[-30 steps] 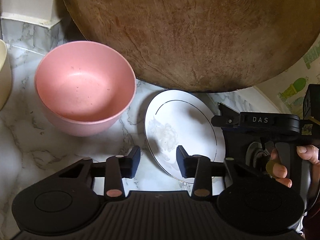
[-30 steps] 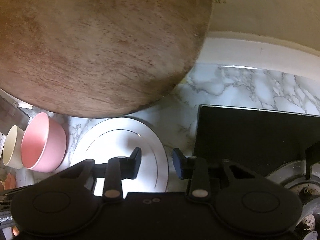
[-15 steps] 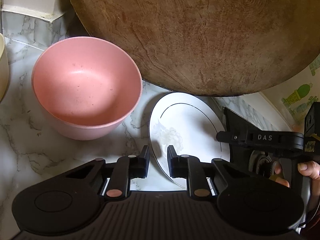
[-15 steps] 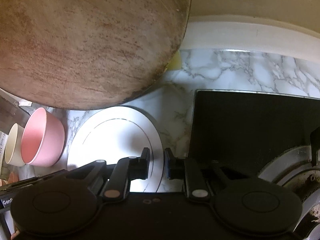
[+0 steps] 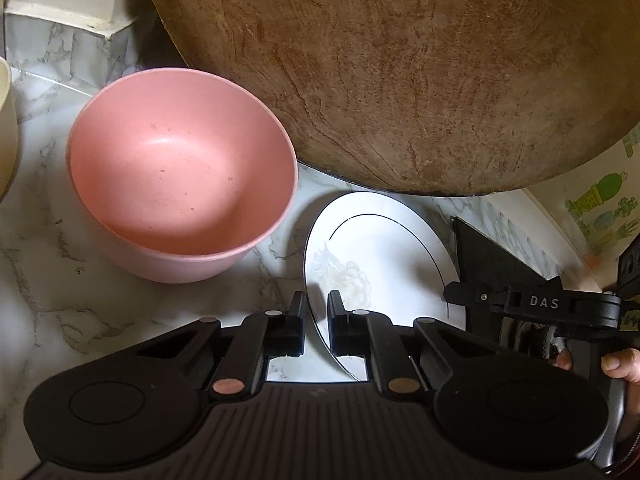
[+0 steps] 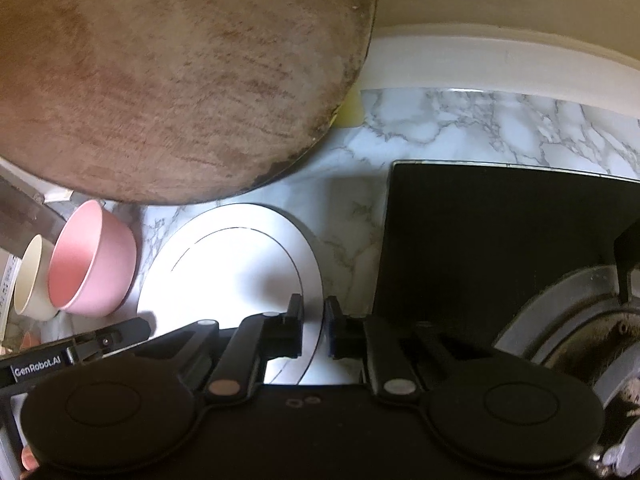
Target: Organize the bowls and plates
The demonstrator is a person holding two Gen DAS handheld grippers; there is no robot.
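A white plate [image 5: 380, 256] with a thin dark ring and a faint flower print lies on the marble counter [image 5: 52, 280]; it also shows in the right wrist view [image 6: 228, 272]. My left gripper [image 5: 317, 312] is shut on the plate's left rim. My right gripper [image 6: 313, 316] is shut on the plate's right rim. A pink bowl [image 5: 180, 168] stands upright just left of the plate, also in the right wrist view [image 6: 90, 260]. A cream bowl [image 6: 32, 280] stands beyond it at the far left.
A big round wooden board [image 5: 400, 72] leans against the wall behind the plate and bowl. A black stove top [image 6: 500, 248] with a burner [image 6: 580, 320] lies right of the plate. The right gripper's body [image 5: 536, 304] is at the plate's right side.
Both grippers moved forward onto the plate's opposite rims and their jaws closed from wide open to shut on it. The bowls have not moved.
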